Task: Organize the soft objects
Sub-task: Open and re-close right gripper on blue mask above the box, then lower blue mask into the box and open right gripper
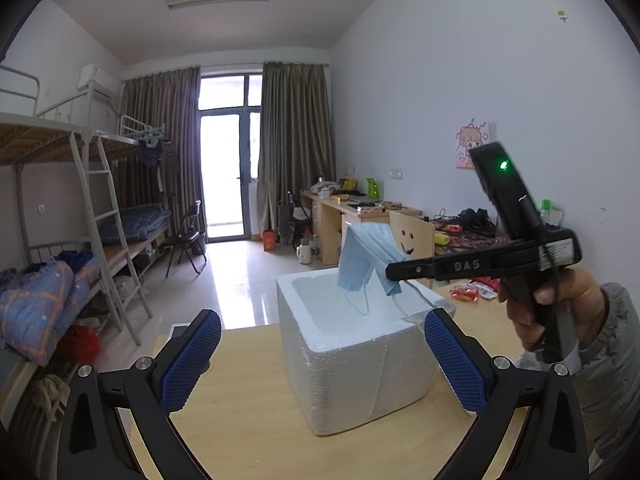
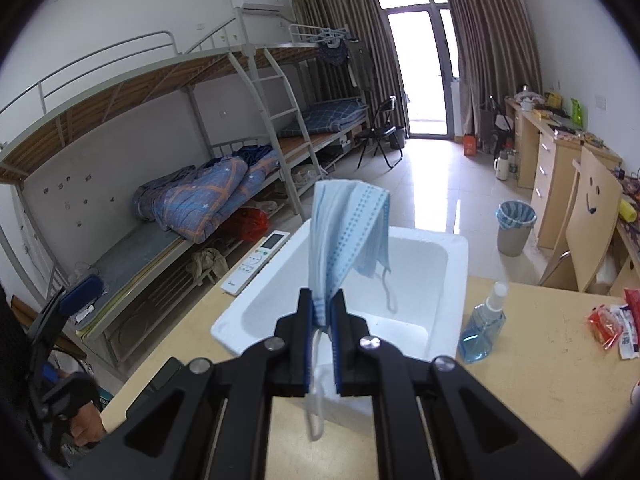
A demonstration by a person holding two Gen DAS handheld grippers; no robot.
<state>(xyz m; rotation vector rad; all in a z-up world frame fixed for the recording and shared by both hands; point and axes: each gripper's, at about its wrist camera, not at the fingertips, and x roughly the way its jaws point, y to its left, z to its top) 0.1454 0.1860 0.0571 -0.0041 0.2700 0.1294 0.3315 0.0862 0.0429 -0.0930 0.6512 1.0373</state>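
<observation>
While the right claw (image 2: 321, 312) pinched a pale blue pleated face mask (image 2: 346, 232) above the white foam box (image 2: 448, 264) on the wooden counter (image 2: 540, 380), left claw (image 1: 320, 360) spread wide, box at its twelve o'clock.

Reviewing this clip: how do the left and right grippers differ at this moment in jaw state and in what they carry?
The left gripper stands wide open with nothing between its blue pads, while the right gripper is shut on a light blue pleated face mask. The left one is low at the near side of the white foam box; the right one holds the mask over the box's opening. Both are black, hand-held and have blue pads.
</observation>
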